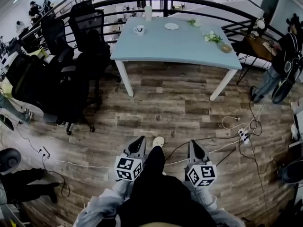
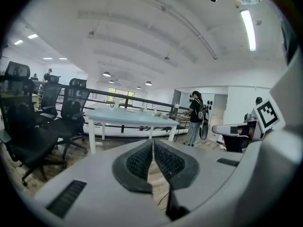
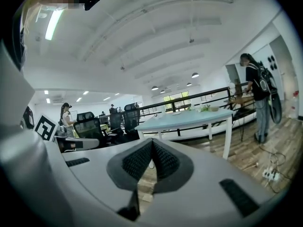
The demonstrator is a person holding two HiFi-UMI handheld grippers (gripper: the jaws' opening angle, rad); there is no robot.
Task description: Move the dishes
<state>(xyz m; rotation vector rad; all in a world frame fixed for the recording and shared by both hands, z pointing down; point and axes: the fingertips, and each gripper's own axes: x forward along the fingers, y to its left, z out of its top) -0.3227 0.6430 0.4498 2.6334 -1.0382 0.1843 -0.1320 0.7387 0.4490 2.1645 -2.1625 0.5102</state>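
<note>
**Entry: stock at this moment, all places given from the table (image 1: pixel 175 48).**

1. Left gripper (image 2: pixel 153 149): mine. Jaws were closed tip to tip, with nothing between the pads. It was held well short of the table's near edge, over bare wood floor.
2. Right gripper (image 3: pixel 151 148): mine. Jaws were likewise pressed together and empty. It was also well short of the table.
3. Mug (image 1: pixel 139 30): white, standing upright on the table near its far-left corner.
4. Plate (image 1: pixel 171 26): white, lying flat at the table's far edge, about midway along.
5. Bowl (image 1: pixel 225 48): small, at the table's right end and close to the edge.
6. Sprigs of greenery (image 1: pixel 211 37): on the table, just beside the bowl.
7. Office chairs (image 1: pixel 83 32): black, crowded off the table's left end.
8. Bystander (image 1: pixel 284 56): stood beyond the table's right end.

**Progress, as I judged it:** none. Every dish sat on the table untouched, and I held nothing. I had yet to approach the table, open my jaws, and grip and carry each dish. The pictures did not show where the dishes were to go.
</note>
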